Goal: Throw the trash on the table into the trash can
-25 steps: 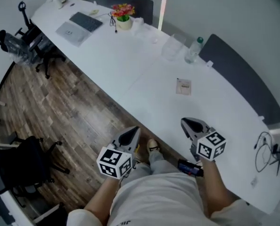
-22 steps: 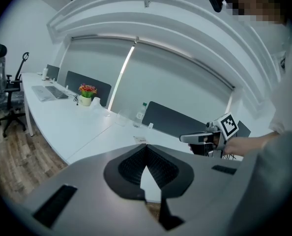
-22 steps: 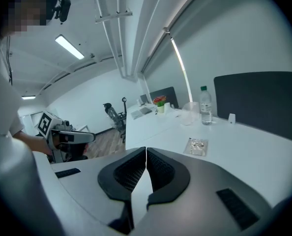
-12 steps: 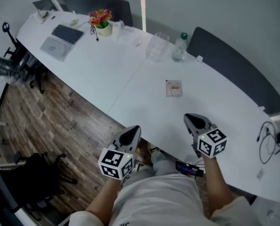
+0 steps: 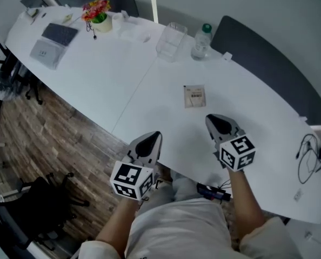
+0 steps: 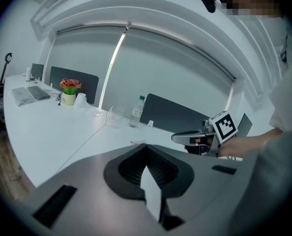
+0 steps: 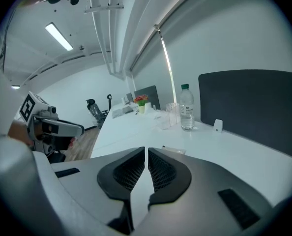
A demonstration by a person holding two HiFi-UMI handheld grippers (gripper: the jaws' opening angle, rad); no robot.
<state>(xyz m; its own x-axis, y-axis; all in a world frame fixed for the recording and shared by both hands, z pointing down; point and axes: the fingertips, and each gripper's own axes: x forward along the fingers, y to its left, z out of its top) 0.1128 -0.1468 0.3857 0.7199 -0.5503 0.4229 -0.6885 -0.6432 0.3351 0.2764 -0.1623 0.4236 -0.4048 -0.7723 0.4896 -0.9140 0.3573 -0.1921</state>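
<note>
A small flat paper packet (image 5: 194, 96) lies on the white table (image 5: 112, 85); the right gripper view shows the packet (image 7: 175, 150) just past the jaw tips. My right gripper (image 5: 213, 119) is over the table a short way on the near side of the packet, jaws shut with nothing between them (image 7: 146, 149). My left gripper (image 5: 152, 137) hovers at the table's near edge, left of the packet, its jaws also shut and empty (image 6: 147, 149). No trash can is in view.
A water bottle (image 5: 201, 41) and a clear plastic container (image 5: 171, 41) stand beyond the packet. A flower pot (image 5: 97, 15) and a laptop (image 5: 52, 39) sit at the far left. Cables (image 5: 306, 163) lie at the right end; office chairs (image 5: 36, 209) stand on the wooden floor.
Both grippers have moved forward toward the table, and the right one now sits closer to the packet. The jaws look the same as before.
</note>
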